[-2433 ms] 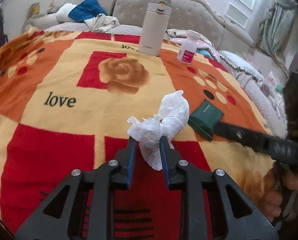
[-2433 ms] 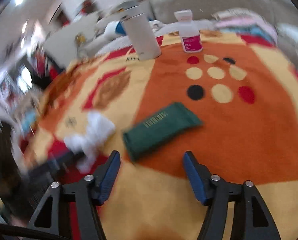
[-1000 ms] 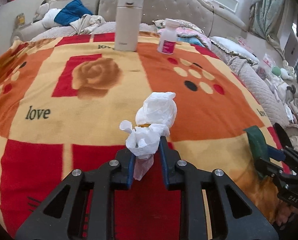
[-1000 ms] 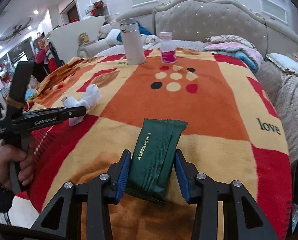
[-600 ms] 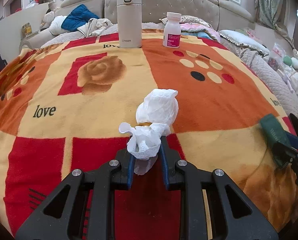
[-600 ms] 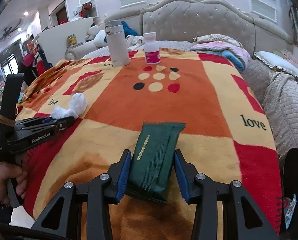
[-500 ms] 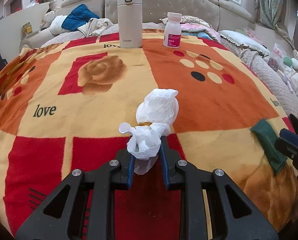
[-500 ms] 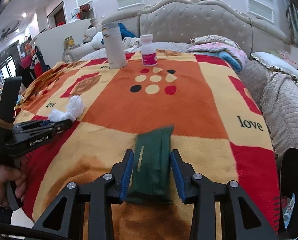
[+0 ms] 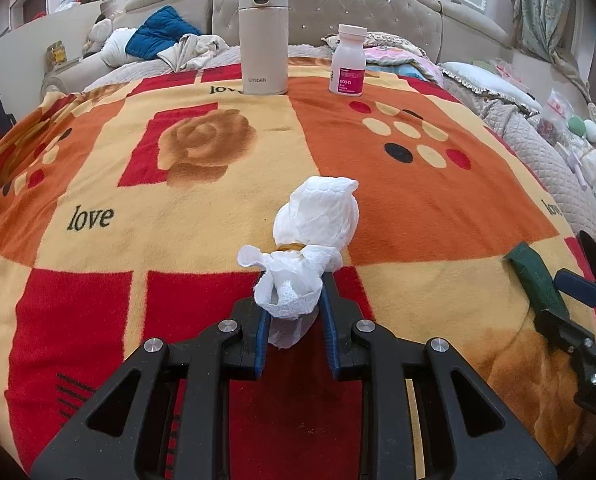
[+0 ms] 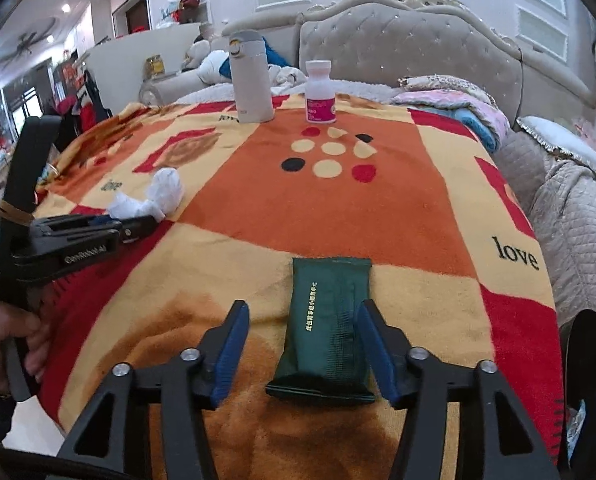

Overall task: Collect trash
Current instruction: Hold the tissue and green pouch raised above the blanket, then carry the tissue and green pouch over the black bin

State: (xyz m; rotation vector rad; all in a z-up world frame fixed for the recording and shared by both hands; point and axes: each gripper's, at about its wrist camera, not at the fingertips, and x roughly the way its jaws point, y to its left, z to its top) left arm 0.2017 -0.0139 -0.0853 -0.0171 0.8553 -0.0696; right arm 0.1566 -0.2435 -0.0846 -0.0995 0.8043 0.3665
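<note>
Crumpled white tissue (image 9: 309, 248), dark green packet (image 10: 327, 320)

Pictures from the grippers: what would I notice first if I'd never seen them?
The bright red-and-orange blanket covering the bed, with "love" printed on it. At its near edge the left gripper pinches a crumpled white tissue, while the right gripper is opening around a green packet.

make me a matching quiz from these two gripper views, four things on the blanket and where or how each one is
Things:
1. crumpled white tissue
2. green packet
3. beige thermos
4. white pill bottle

States:
A. lying flat between the opening right gripper jaws
B. upright, pink label
C. pinched in the left gripper
D. upright, tallest, at the far edge

Pairs: 1-C, 2-A, 3-D, 4-B
</note>
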